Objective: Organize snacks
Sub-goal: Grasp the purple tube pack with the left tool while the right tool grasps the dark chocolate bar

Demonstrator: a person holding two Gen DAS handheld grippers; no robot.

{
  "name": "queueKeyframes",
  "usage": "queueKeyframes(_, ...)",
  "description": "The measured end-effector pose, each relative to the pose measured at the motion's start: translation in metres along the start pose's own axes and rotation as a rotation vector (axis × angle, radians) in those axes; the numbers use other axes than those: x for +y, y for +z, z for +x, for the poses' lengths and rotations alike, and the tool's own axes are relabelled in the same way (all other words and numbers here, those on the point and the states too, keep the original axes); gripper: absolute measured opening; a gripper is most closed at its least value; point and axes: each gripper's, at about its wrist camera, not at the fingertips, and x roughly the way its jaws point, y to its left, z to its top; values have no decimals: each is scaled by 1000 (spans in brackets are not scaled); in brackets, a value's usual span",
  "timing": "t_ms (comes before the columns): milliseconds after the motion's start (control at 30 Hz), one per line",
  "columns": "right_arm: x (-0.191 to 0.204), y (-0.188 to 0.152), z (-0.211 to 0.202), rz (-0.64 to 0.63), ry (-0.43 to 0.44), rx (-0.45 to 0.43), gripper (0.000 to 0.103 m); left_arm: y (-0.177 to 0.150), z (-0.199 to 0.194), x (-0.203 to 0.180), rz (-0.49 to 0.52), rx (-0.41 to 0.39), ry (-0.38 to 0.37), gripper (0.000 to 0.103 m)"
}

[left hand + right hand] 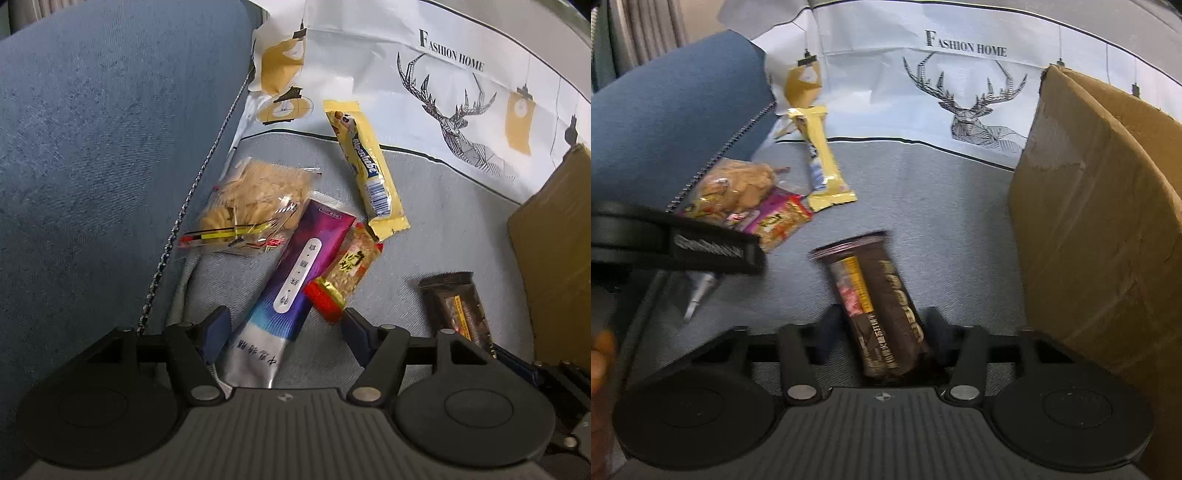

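Observation:
Several snack packs lie on a grey cloth. In the left wrist view my left gripper [284, 325] is open, its fingers on either side of a purple-and-silver pack [291, 280]. A red-and-orange pack [345, 271], a clear bag of biscuits [251, 206] and a yellow bar [364, 166] lie beyond. In the right wrist view my right gripper [882, 328] is open around a dark brown bar [882, 306], which also shows in the left wrist view [458, 306]. The left gripper [713, 247] shows at the left of the right wrist view.
A cardboard box [1100, 229] stands at the right, also in the left wrist view [554, 258]. A blue cushion [103, 155] rises on the left. A white deer-print cloth [443, 81] lies at the back.

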Motion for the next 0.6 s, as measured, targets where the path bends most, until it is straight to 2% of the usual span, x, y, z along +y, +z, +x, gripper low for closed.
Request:
queueKeyframes(33,0,-1,-2,8,14,2,41,-1,-1,1,-4,3,-3,62)
queueKeyframes(67,-2,-1,-5,23,33,5,41,-1,-3,2,-8,3,-7,49)
queueKeyframes(100,-4,0,-8,41,51,8,41,-2,-6,3,-10,3,-11,40)
queueKeyframes(167,-6,1,-16,61,78,4,41,-4,-11,6,-28,15,-34,31)
queueKeyframes(400,-1,-1,-64,-8,129,-63,41,-18,-40,15,-80,16,-96,26)
queueKeyframes(600,-1,-23,-107,-56,165,-66,41,-37,-63,18,-121,40,-134,26)
